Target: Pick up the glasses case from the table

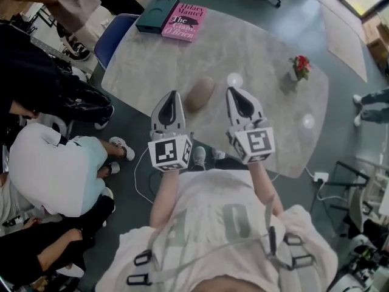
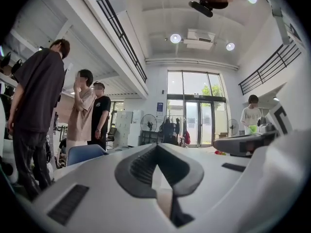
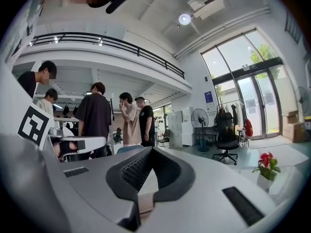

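- Only the head view caught the glasses case. It was tan and oval, lying on the grey table between the two gripper tips, just beside the left gripper.
- The left gripper's fingers were pressed together with nothing in them. Same for the right gripper, pads closed and empty.
- The gripper views showed the room instead: a high white ceiling, a balcony railing, glass doors and people standing.
- The table also had a pink book touching a dark teal box at the far end, and a red flower pot off to the right.
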`<state>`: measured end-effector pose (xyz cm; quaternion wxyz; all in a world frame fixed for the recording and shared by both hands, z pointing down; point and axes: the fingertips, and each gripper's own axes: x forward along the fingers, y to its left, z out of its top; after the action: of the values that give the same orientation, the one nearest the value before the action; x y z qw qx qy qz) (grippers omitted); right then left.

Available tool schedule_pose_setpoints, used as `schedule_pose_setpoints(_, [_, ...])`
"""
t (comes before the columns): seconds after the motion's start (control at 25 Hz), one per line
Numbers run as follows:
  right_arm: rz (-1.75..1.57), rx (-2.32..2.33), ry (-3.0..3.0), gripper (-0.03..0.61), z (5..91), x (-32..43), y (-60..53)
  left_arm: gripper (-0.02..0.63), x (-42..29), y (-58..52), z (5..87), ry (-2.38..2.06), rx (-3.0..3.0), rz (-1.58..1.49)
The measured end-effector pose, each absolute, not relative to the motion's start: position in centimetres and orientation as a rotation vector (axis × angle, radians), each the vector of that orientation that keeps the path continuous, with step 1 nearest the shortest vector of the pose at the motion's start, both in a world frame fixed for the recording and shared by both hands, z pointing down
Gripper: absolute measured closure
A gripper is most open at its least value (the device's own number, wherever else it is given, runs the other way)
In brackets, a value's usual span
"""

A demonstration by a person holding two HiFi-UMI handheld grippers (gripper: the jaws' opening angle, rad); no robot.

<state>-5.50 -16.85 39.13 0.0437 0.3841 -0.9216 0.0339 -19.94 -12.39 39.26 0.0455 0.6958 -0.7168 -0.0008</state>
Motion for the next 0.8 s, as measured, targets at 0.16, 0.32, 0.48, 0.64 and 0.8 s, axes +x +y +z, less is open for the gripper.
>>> schedule_pose_setpoints(0.16, [0.126,1.182,-2.81,0.577,39.2,-4.0,-18.0,0.611,-19.6,-13.2,39.1,-2.233,2.069,-0.011])
schedule_pose_setpoints(0.32, [0.171,1.157,-2.795,0.577,40.1,-3.0,-19.1,0.611,-19.4,-13.6,38.9,-2.269,2.028,-0.021])
schedule_pose_setpoints(0.48, [0.143,1.142,-2.787,0.577,40.8,-2.9,-19.1,0.611,-19.9,-13.6,40.1,-2.248,2.026,-0.003])
schedule_pose_setpoints(0.64, [0.203,1.138,-2.78,0.577,41.5,-3.1,-18.2,0.611,-19.9,-14.6,40.3,-2.203,2.064,0.047])
schedule_pose_setpoints(0.8, [0.242,1.152,-2.763,0.577,41.9,-3.1,-18.0,0.609,-20.2,-14.8,40.8,-2.181,2.063,0.043])
